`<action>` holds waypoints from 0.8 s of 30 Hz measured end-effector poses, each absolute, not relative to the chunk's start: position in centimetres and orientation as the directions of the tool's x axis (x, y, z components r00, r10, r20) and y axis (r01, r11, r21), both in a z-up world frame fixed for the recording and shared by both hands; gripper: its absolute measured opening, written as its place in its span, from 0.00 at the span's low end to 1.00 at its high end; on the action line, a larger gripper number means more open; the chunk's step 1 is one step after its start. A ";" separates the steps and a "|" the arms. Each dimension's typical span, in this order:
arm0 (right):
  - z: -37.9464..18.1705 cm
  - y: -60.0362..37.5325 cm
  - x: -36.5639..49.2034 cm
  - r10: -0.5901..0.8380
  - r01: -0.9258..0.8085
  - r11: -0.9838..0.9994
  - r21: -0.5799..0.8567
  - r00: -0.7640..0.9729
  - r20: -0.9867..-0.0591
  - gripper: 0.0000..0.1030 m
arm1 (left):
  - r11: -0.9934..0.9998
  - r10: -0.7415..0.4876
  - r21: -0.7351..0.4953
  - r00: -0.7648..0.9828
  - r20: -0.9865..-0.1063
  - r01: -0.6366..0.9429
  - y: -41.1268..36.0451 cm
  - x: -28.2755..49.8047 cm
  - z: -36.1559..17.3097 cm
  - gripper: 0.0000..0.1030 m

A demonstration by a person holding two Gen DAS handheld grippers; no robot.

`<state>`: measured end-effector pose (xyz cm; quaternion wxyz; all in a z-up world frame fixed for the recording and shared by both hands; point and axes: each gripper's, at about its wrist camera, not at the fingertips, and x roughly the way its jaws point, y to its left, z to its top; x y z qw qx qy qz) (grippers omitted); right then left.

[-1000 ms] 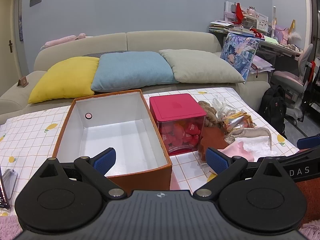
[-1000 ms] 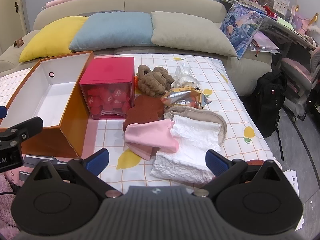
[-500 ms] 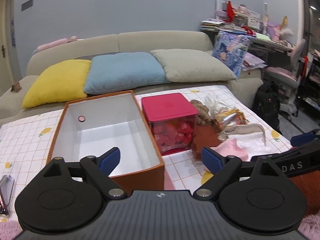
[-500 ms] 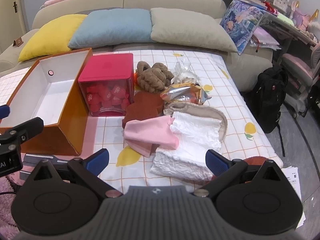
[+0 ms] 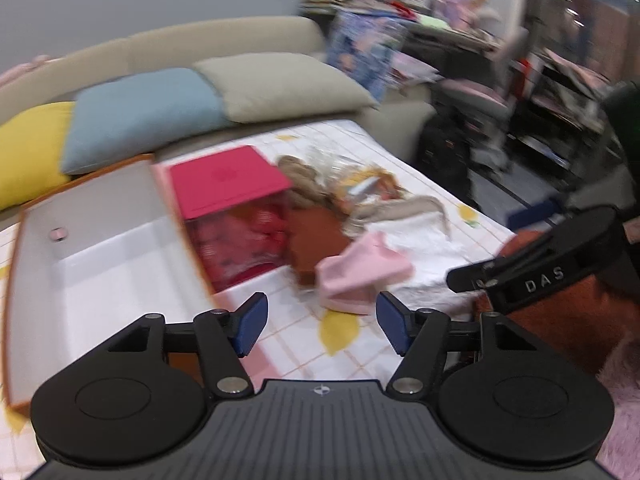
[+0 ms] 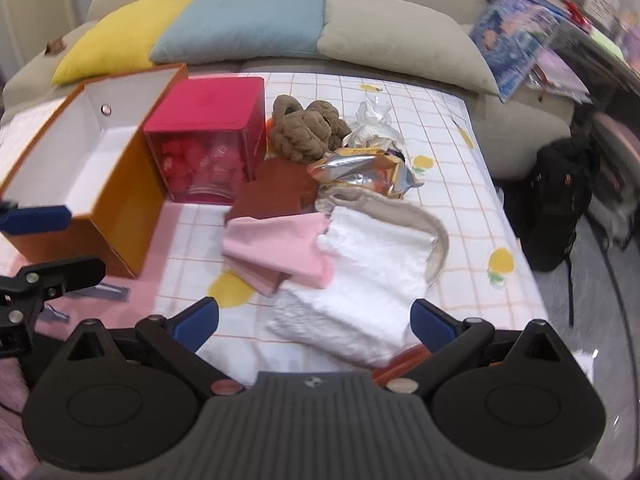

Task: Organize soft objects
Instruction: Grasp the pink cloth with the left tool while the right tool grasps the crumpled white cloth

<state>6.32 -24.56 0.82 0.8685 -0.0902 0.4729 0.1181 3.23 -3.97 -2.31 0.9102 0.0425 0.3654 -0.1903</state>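
The left claw [image 5: 318, 326] is standing open with nothing between its pads; its jaws have just been closing. The right claw [image 6: 314, 326] is gaping wide and empty above the white towel [image 6: 370, 272]. On the bench [image 6: 452, 128], the pink cloth [image 6: 280, 250] is lying just left of the towel, touching it. The brown plush [image 6: 306, 130] is sitting behind the towel, and the orange box [image 6: 90, 196] is standing well to its left.
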 end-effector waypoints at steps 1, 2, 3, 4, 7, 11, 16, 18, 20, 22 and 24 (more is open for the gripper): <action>0.7 -24.9 6.7 0.123 -0.313 0.948 -0.055 0.521 -0.844 0.97 | 0.915 -0.333 -0.070 0.643 -0.690 0.398 -4.4 3.9 -2.4 0.72; 0.5 -25.2 7.0 0.128 -0.332 0.941 -0.061 0.518 -0.846 0.97 | 0.908 -0.343 -0.075 0.630 -0.696 0.412 -4.8 4.3 -2.5 0.72; 0.3 -25.4 7.3 0.133 -0.353 0.933 -0.068 0.515 -0.847 0.97 | 0.901 -0.355 -0.081 0.619 -0.701 0.425 -5.2 4.9 -2.7 0.72; 0.0 -25.7 7.6 0.137 -0.373 0.925 -0.075 0.510 -0.849 0.97 | 0.898 -0.361 -0.089 0.610 -0.705 0.430 -5.6 5.6 -3.0 0.72; -1.2 -26.2 8.8 0.134 -0.423 0.901 -0.103 0.494 -0.859 0.97 | 0.905 -0.376 -0.153 0.577 -0.725 0.397 -6.4 7.7 -3.9 0.72; -3.2 -26.4 10.4 0.144 -0.486 0.867 -0.108 0.451 -0.881 0.97 | 0.920 -0.364 -0.200 0.539 -0.759 0.338 -7.5 10.3 -6.0 0.72; -4.9 -26.1 11.9 0.170 -0.603 0.787 -0.131 0.415 -0.894 0.97 | 0.939 -0.303 -0.163 0.501 -0.811 0.303 -8.5 12.8 -9.1 0.72; -5.5 -25.9 12.7 0.180 -0.656 0.742 -0.140 0.396 -0.901 0.97 | 0.945 -0.293 -0.174 0.473 -0.831 0.279 -8.5 13.7 -10.2 0.72; -6.1 -25.7 13.3 0.177 -0.696 0.702 -0.151 0.377 -0.909 0.97 | 0.945 -0.307 -0.207 0.461 -0.833 0.254 -8.2 14.1 -10.7 0.72; -6.9 -25.4 13.8 0.176 -0.738 0.658 -0.150 0.344 -0.922 0.97 | 0.940 -0.330 -0.243 0.454 -0.828 0.241 -8.0 14.3 -10.8 0.72; -7.6 -25.1 14.2 0.171 -0.772 0.616 -0.155 0.324 -0.930 0.97 | 0.932 -0.356 -0.277 0.447 -0.821 0.234 -7.9 14.5 -10.9 0.71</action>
